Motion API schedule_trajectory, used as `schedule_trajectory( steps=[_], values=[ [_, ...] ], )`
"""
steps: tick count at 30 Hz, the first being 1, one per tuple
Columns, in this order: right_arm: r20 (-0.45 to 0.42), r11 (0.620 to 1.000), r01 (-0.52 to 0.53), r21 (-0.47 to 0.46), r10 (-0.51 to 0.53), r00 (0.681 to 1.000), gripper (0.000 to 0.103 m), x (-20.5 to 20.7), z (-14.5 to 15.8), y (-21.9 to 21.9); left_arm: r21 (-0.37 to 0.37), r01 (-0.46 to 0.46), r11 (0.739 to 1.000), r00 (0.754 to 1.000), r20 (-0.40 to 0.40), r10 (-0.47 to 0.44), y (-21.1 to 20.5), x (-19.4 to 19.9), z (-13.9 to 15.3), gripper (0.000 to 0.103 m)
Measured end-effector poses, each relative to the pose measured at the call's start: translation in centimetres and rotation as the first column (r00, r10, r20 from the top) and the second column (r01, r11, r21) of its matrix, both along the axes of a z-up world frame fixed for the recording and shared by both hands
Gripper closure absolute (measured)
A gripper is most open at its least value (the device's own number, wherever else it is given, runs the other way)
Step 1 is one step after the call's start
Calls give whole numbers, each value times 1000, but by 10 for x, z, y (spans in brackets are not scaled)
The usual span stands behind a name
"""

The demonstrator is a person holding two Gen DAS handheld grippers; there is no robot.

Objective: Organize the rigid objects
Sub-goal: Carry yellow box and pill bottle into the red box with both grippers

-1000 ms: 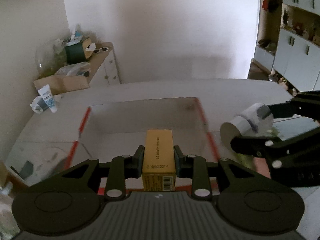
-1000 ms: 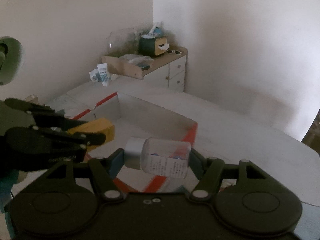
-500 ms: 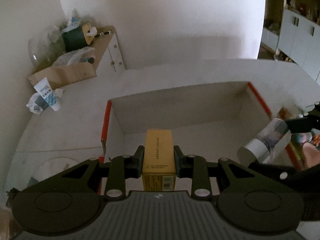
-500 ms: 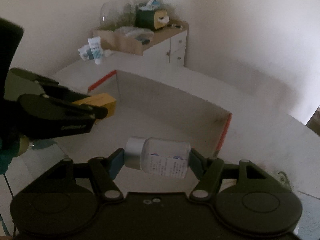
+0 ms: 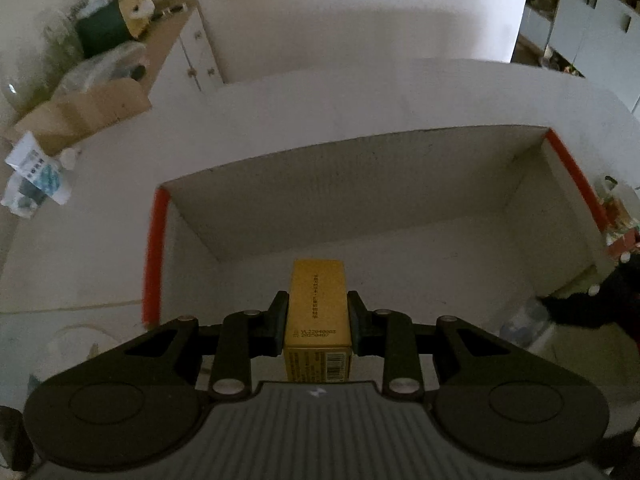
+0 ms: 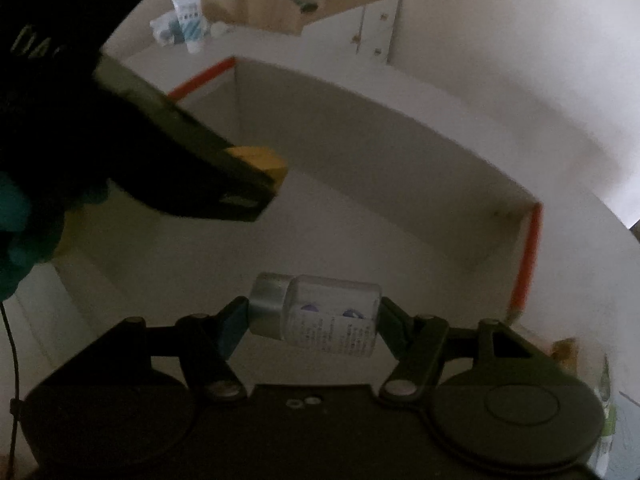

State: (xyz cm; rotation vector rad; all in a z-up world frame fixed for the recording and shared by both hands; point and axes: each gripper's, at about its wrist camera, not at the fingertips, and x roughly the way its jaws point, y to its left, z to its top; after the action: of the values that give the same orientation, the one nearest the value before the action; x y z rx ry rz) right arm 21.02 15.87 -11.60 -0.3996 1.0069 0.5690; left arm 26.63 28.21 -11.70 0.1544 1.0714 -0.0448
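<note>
Left claw [image 5: 318, 322] grips a yellow carton [image 5: 318, 312] above the open box [image 5: 360, 168].

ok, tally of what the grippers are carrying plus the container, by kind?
Yellow carton, in the left hand-held gripper: 1
Clear bottle with silver cap, in the right hand-held gripper: 1
Open white box with red edges: 1
Total: 3

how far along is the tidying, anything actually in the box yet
Nothing visibly set down yet: the white box shows only bare floor. In hand: the left hand-held gripper is shut on the yellow carton, and the right hand-held gripper is shut on the clear bottle, both over the box's inside. Left: releasing both inside.
</note>
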Motion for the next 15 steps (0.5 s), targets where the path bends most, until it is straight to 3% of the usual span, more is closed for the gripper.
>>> schedule_trajectory(
  steps=[9, 15],
  values=[
    [-133, 998, 60, -36, -64, 989, 35, 11, -17, 3, 21, 49, 999, 988, -146, -45, -14, 21, -24, 74],
    [-152, 994, 89, -69, -99, 983, 35, 12, -25, 3, 3, 53, 999, 977, -206, -51, -17, 26, -35, 74]
  ],
)
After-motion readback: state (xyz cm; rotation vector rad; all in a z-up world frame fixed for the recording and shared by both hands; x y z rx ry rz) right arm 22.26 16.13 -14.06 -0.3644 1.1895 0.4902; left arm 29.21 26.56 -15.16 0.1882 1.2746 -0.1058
